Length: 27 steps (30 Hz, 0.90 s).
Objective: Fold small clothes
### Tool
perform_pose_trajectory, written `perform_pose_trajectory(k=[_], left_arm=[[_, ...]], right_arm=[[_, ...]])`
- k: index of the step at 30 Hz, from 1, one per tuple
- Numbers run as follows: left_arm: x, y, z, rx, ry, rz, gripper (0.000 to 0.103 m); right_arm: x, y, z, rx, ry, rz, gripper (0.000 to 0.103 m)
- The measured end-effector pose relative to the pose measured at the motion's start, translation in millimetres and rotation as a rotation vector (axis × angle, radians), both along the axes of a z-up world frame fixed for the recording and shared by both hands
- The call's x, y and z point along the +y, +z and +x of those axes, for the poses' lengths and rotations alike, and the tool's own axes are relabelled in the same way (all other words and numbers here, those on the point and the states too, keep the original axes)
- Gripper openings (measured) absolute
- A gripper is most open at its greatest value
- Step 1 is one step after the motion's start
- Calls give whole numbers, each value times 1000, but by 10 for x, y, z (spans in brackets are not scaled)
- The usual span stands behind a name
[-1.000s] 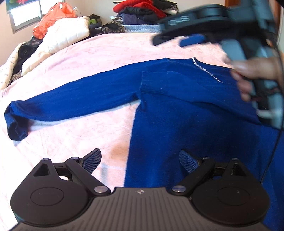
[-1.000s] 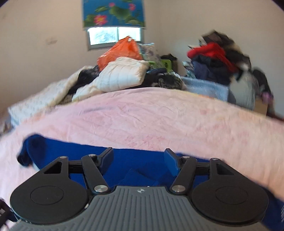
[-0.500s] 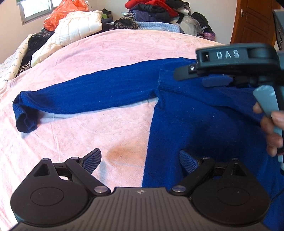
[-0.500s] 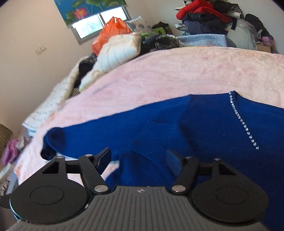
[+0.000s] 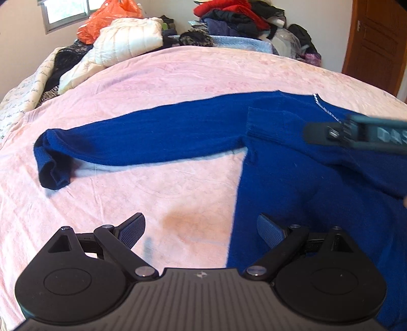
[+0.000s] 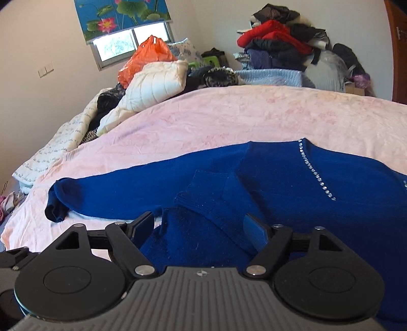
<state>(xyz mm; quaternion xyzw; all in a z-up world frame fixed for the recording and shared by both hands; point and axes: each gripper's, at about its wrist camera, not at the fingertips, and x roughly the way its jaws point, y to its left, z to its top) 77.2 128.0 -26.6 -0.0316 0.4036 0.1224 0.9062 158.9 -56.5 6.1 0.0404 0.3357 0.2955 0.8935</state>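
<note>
a royal-blue knit sweater (image 5: 292, 163) lies flat on a bed under a pale pink bedsheet (image 5: 157, 84), its body toward the right side of the left wrist view. the knit is fine and slightly fuzzy, with small lint specks. one long sleeve (image 5: 142, 142) stretches out to the left across the sheet and ends in a curled, open ribbed cuff (image 5: 52, 171). the other sleeve is folded over the chest, its ribbed cuff (image 6: 201, 196) lying on the body. a line of small clear rhinestones (image 6: 314, 173) runs down along the neckline.

the left tongs (image 5: 201, 229) hover low over the sweater's left side edge, wide apart and holding nothing; their pads (image 5: 267, 230) are blue with a fine grid texture, on black linkages. the right tongs (image 6: 201, 226) stand apart too, empty, straddling the folded-over sleeve just above the knit. from the left wrist view the right tool appears blurred at the right edge, with raised letters "das" on its dark side; any further letters are cut off.

the sheet is crinkled, with a faint floral print and a brownish stain (image 5: 183, 219). at the far side sit a white quilted jacket (image 6: 155, 86), an orange plastic bag (image 6: 146, 58), a heap of clothes topped by a red garment (image 6: 269, 31), and a cream cloth with script writing too small to read (image 6: 51, 152). a blue lotus-print blind (image 6: 122, 16) hangs above the window.
</note>
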Motion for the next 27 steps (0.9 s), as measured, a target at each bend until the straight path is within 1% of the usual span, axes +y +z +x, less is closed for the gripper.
perform_pose_trajectory(k=[3, 6, 8, 9, 13, 15, 17, 18, 22, 23, 24, 25, 27], left_arm=[[171, 39, 23, -39, 72, -22, 96], [466, 64, 71, -78, 178, -90, 96], [696, 65, 83, -104, 255, -166, 96], [833, 57, 83, -120, 298, -218, 96], [1400, -50, 39, -200, 485, -467, 96], [1615, -124, 60, -229, 542, -559, 95], [1781, -163, 71, -262, 587, -622, 95], [1842, -166, 77, -282, 605, -640, 94], [2022, -192, 117, -317, 678, -691, 94], [2058, -199, 135, -329, 695, -702, 88], [2102, -201, 160, -332, 707, -703, 75], [2156, -205, 196, -327, 720, -702, 67], [2235, -231, 242, -320, 739, -715, 40]], right_arm=[[-124, -32, -117, 13, -16, 52, 84], [-174, -83, -194, 20, -18, 56, 84], [-199, -106, -222, 26, -25, 61, 84], [-207, -111, -259, 31, -29, 68, 84], [-232, -109, -301, 31, -33, 83, 84], [-226, -102, -314, 27, -33, 80, 85], [-213, -99, -321, 26, -30, 79, 85], [-204, -99, -327, 26, -28, 77, 85], [-184, -109, -340, 26, -24, 66, 85], [-182, -110, -341, 24, -24, 64, 85], [-187, -114, -344, 24, -24, 63, 85], [-191, -119, -348, 24, -24, 63, 85], [-201, -121, -354, 22, -28, 61, 85]])
